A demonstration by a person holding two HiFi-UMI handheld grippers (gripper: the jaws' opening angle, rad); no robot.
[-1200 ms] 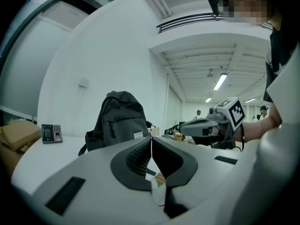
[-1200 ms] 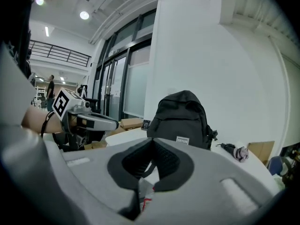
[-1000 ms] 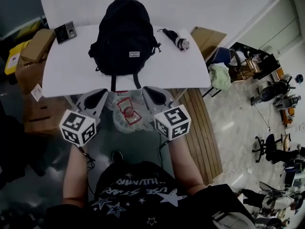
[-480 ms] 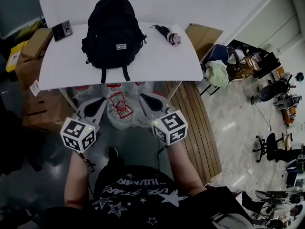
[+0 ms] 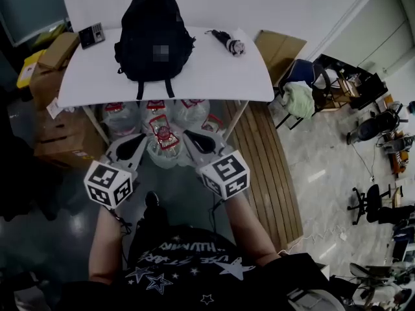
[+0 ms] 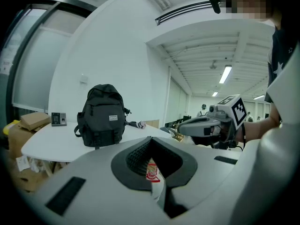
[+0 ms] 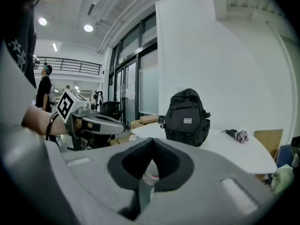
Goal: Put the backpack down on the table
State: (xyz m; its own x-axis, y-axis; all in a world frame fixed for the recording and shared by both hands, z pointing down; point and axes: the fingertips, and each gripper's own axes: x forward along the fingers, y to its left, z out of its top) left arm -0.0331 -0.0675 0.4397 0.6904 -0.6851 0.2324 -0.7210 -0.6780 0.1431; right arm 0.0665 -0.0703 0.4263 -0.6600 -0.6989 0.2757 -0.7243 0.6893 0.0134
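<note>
While both jaw pairs sit pressed together with nothing between them, the left gripper and right gripper hang side by side, short of the table. Just past the tips: wrapped water bottles under it. Farther ahead, the backpack stands upright on the table, well clear of both jaws. Folded umbrella lies right of it.

Backpack upright on white table, umbrella near; left claw, right claw off table, apart from backpack.
</note>
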